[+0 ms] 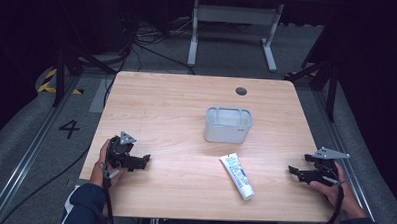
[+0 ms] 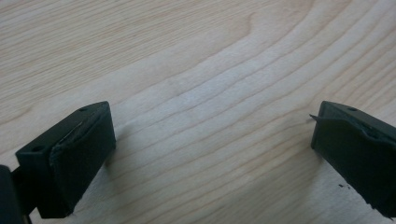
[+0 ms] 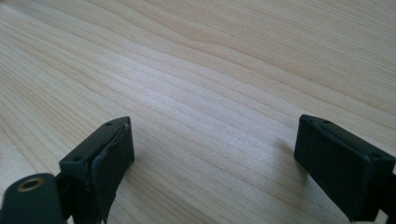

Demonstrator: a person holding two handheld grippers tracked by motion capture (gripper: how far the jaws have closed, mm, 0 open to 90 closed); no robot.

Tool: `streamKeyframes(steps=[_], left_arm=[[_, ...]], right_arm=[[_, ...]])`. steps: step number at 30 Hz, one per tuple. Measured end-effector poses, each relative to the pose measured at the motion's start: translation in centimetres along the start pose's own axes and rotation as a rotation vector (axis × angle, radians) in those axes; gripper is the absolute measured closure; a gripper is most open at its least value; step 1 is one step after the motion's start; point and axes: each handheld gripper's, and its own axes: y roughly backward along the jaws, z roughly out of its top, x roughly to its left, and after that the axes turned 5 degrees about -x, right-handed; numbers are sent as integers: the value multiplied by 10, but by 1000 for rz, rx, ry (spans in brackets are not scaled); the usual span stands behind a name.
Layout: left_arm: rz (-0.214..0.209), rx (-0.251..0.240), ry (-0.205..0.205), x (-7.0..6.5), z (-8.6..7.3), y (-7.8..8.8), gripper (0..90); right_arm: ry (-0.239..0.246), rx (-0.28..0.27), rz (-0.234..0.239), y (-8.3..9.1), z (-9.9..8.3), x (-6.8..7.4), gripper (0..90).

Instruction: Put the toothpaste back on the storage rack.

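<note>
On the light wooden table lies a white toothpaste tube with blue-green print, flat on its side, with its cap end toward the person's edge and its flat end pointing toward the middle of the table. Just behind it stands a white plastic holder with rounded corners, upright, and it seems to have 2 or 3 compartments inside, but the high view is too small to be sure. The tube and the holder are near each other but do not touch. The left gripper rests low at the left side of the table, well apart from the tube; its 2 black jaws stand wide apart with bare wood between them. The right gripper is at the right edge, also apart from the tube, and its jaws are spread wide over bare wood, holding nothing.
</note>
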Motion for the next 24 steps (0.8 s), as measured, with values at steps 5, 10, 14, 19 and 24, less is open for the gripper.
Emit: streamKeyframes(steps=[5,10,14,19,24], left_arm=[[-35,2,-21,-1,-1,1,1],[-42,6,-24,-1,-1,1,4],[-62,4,-49,2,0,0,1],[-64,11,-46,2,0,0,1],[-65,10,-47,3,0,0,2]], right_arm=[[-5,1,-8,2,-1,1,128],[-14,17,-18,4,-1,1,127],[-13,55,-25,4,3,1,126],[6,93,-2,6,8,3,186],[12,102,21,7,14,9,212]])
